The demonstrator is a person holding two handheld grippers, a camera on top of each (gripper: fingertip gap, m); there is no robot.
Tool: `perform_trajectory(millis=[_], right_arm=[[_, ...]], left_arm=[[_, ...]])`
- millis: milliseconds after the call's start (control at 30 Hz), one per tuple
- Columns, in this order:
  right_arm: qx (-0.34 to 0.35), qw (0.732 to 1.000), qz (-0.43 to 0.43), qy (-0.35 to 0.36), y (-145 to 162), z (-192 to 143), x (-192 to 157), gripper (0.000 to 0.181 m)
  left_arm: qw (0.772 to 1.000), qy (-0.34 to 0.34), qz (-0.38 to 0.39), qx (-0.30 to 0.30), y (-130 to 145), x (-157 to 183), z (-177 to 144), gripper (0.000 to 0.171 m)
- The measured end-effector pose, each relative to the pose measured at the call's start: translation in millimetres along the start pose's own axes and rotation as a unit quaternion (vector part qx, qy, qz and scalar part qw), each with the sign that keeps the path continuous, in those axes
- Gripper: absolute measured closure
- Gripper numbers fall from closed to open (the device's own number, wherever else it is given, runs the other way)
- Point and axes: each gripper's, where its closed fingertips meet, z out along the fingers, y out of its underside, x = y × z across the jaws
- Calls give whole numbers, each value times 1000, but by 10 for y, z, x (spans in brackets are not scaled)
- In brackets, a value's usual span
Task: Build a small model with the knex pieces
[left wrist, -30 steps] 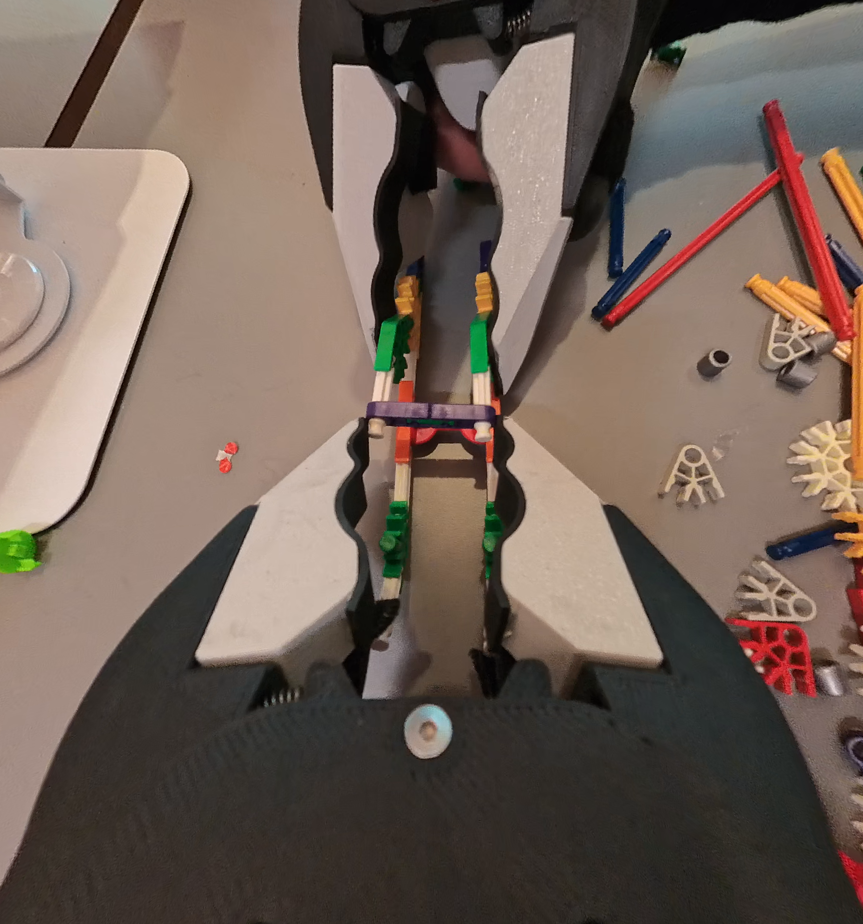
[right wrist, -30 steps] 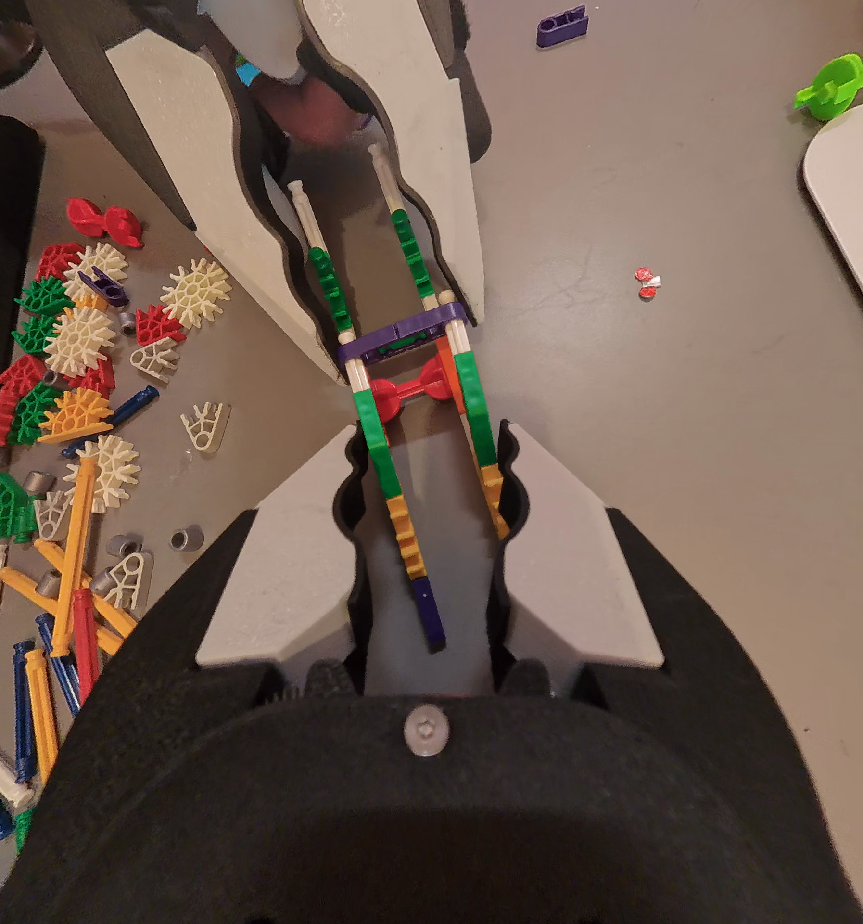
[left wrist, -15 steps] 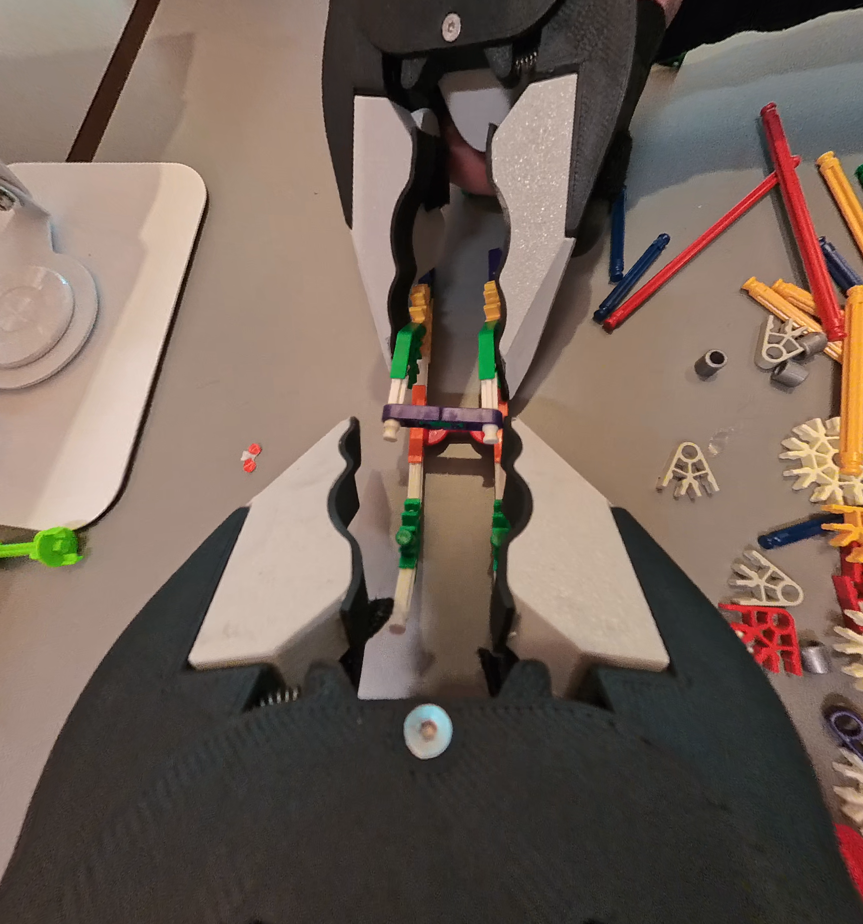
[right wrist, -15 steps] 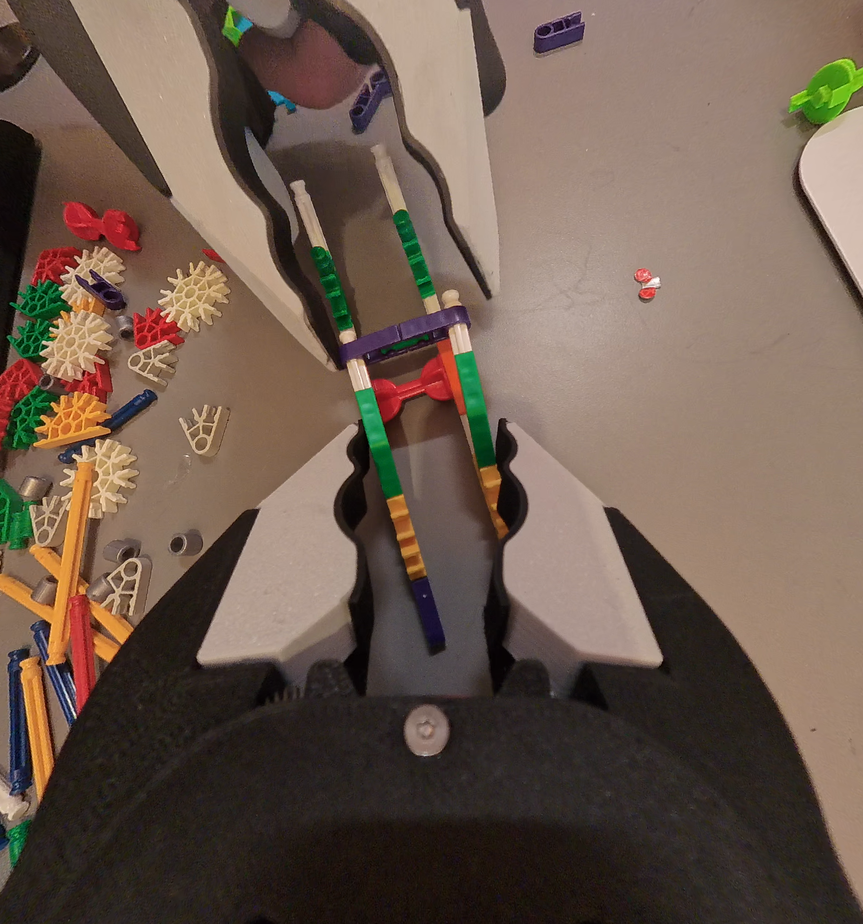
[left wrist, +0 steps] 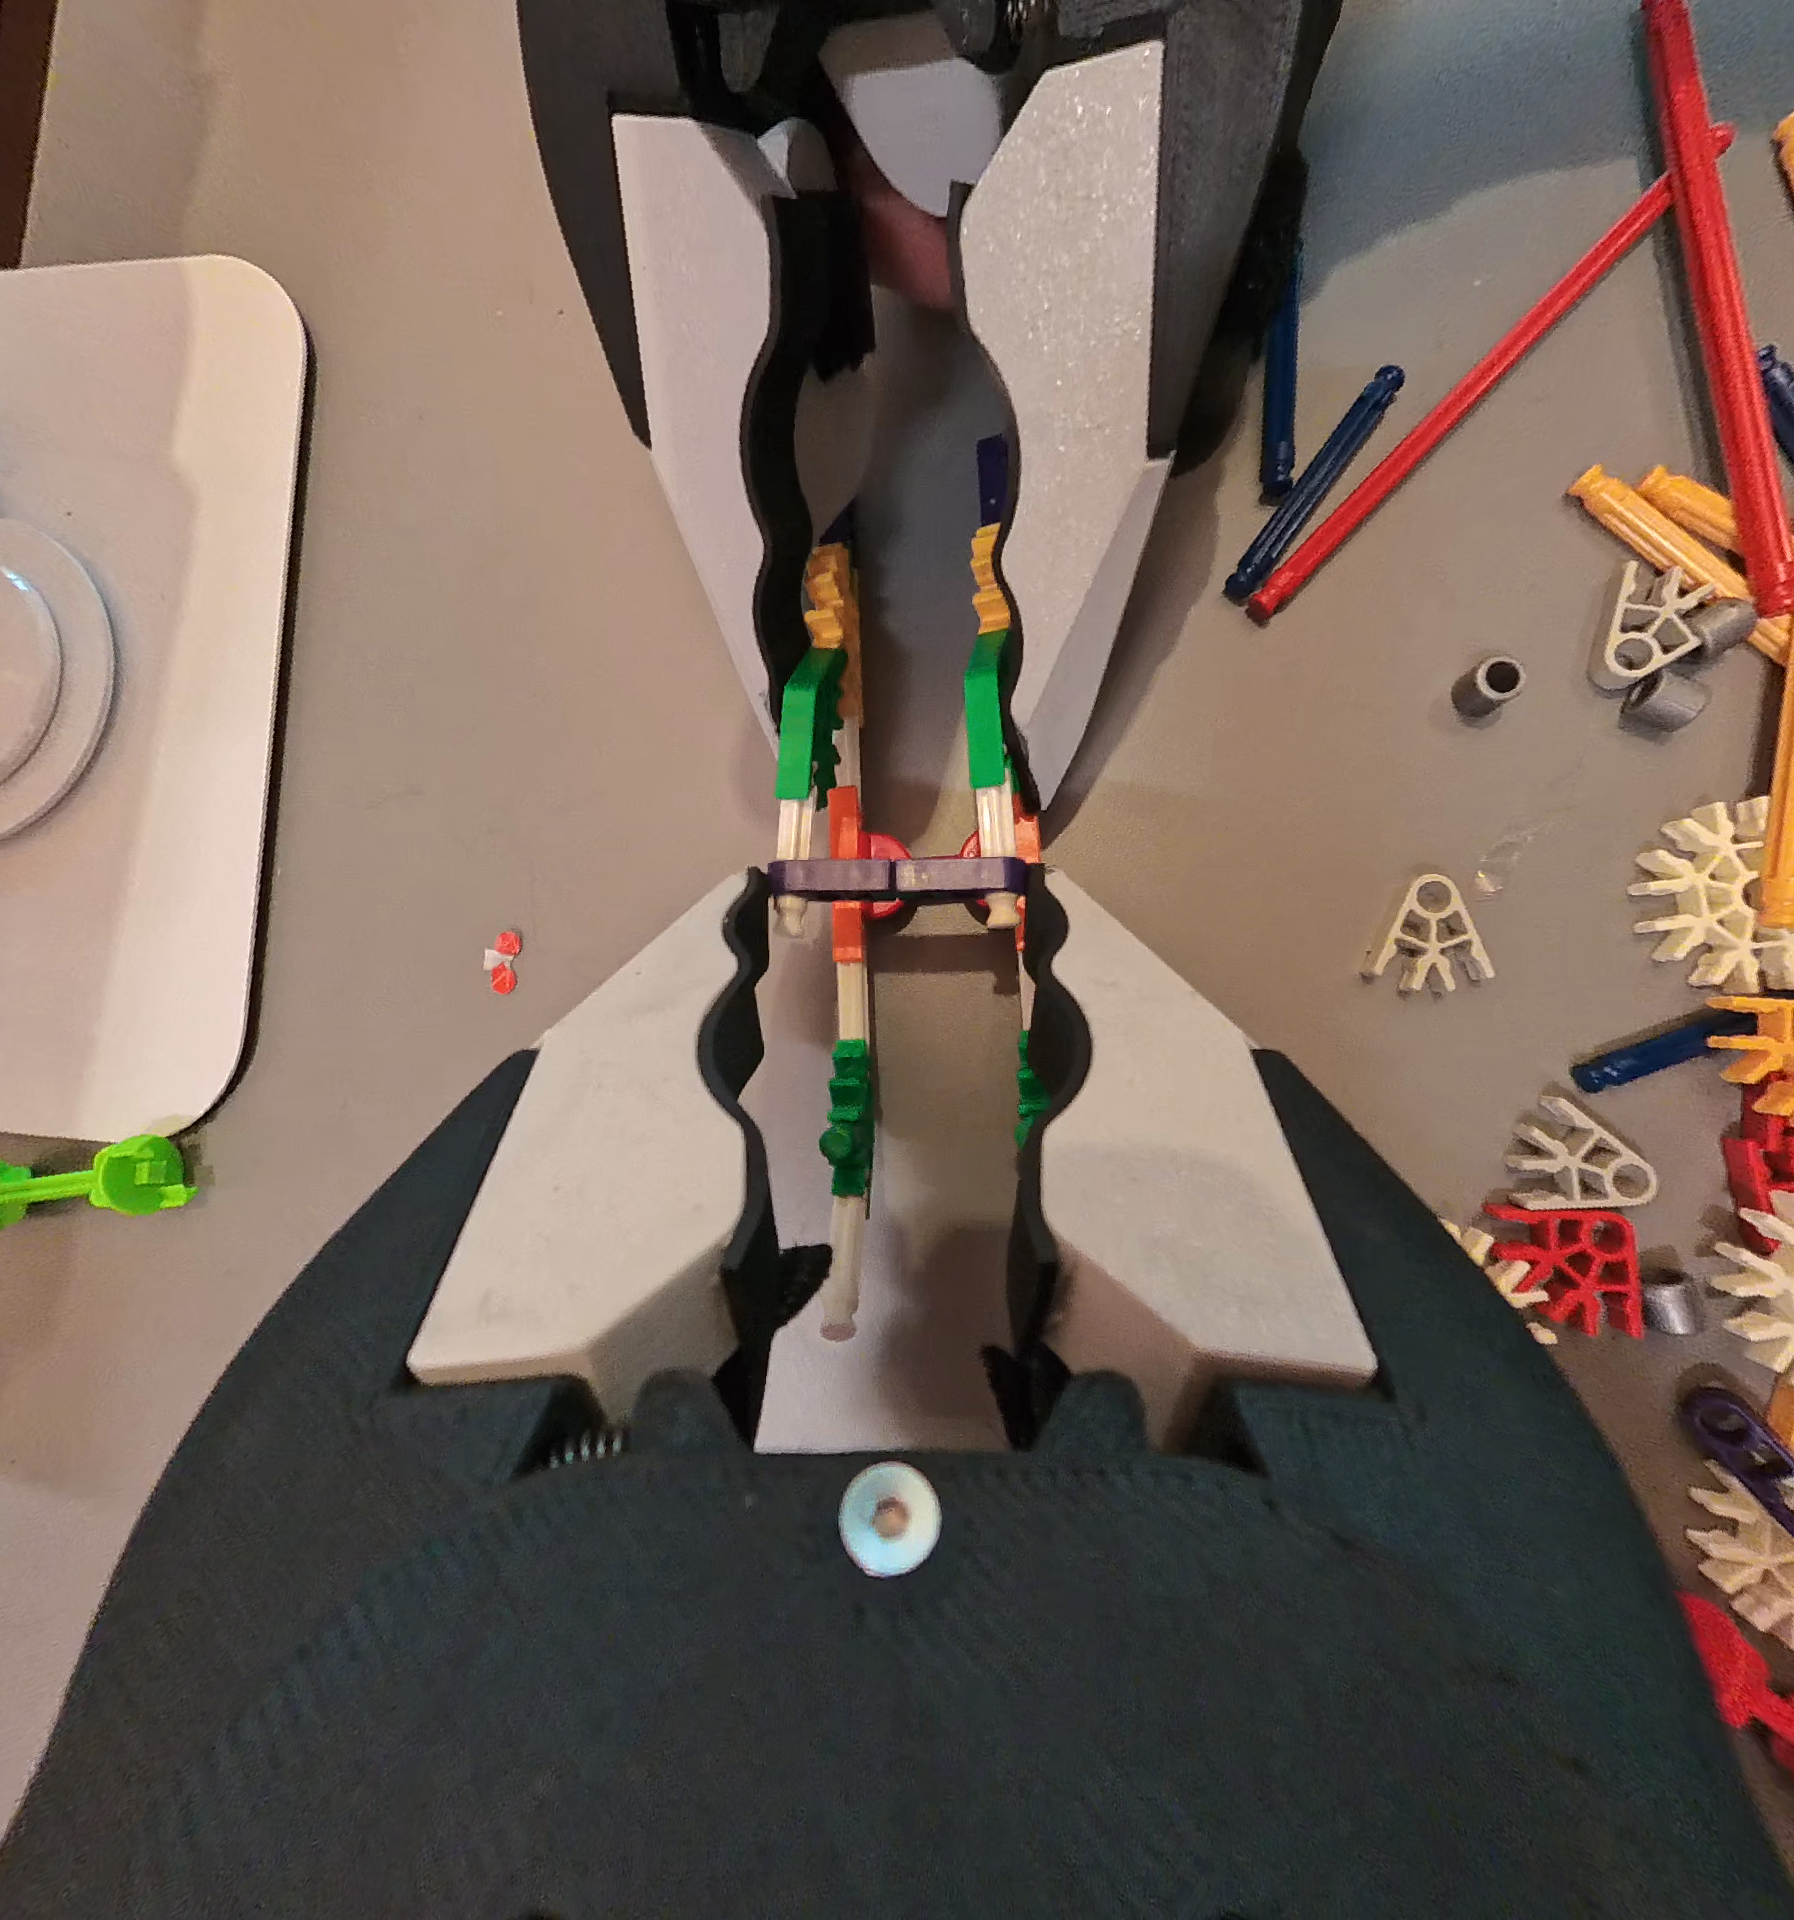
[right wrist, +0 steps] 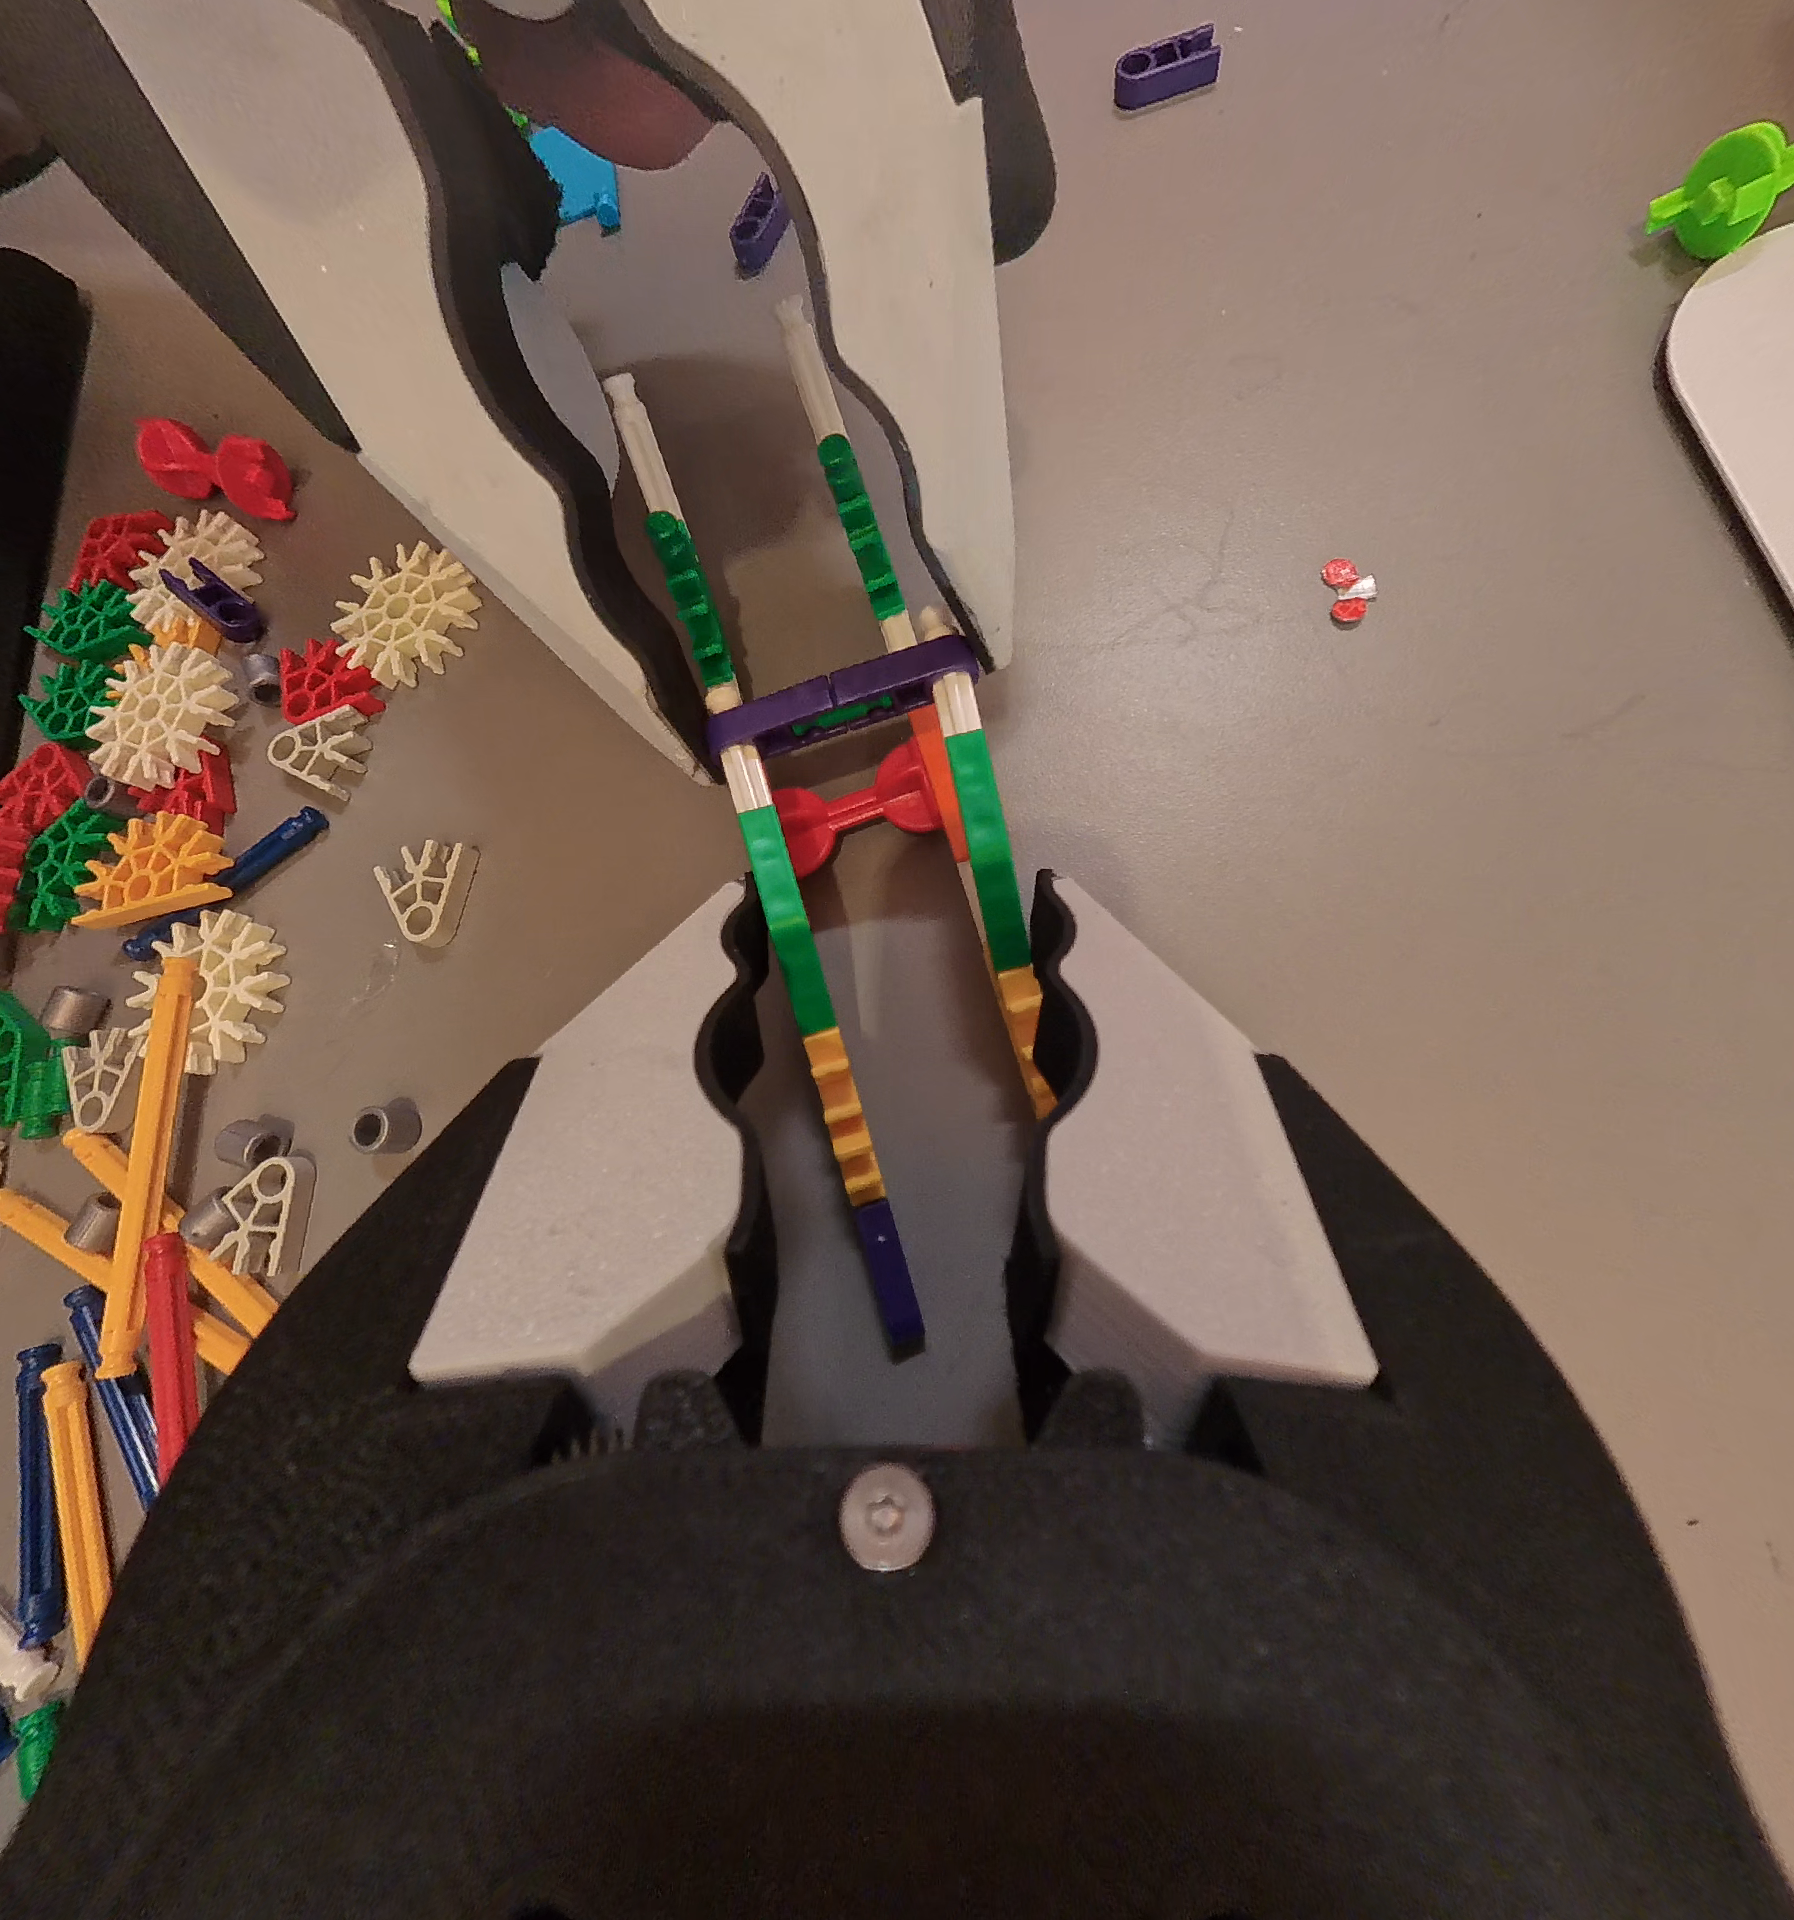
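Observation:
A small rod-and-connector assembly hangs over the grey table between my two grippers, which face each other. It has two parallel rails of white rods with green, yellow and dark blue pieces, a purple crossbar and a red spool. My right gripper is shut on the green and yellow end; it shows at the top of the left wrist view. My left gripper stands partly open around the white-rod end. The right rod touches its right finger, and a gap shows beside the left rod.
A pile of loose rods and snowflake connectors lies to one side, also in the right wrist view. A white base plate and a light green piece lie on the other side. A red scrap and purple connectors are scattered. My left and right fingertips are right by each other.
The left gripper's jaws have eased slightly off the white rods and it looks larger in the right wrist view. The right gripper keeps its hold; the assembly has barely moved.

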Motion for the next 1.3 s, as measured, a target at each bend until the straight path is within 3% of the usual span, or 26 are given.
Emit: perform_trajectory(millis=[867,1067,1200,1300], right_arm=[[-7,1000,-16,-11,3,16,-57,134],[-16,1000,-10,-12,0,22,-65,129],[-27,1000,-15,-2,11,9,-73,116],[-24,1000,-13,2,3,-61,-44,124]], left_arm=[[999,17,23,29,-94,49,77,125],[999,14,-4,39,-95,61,49,124],[999,8,-38,32,-23,68,6,111],[998,4,-47,39,-8,80,-24,115]])
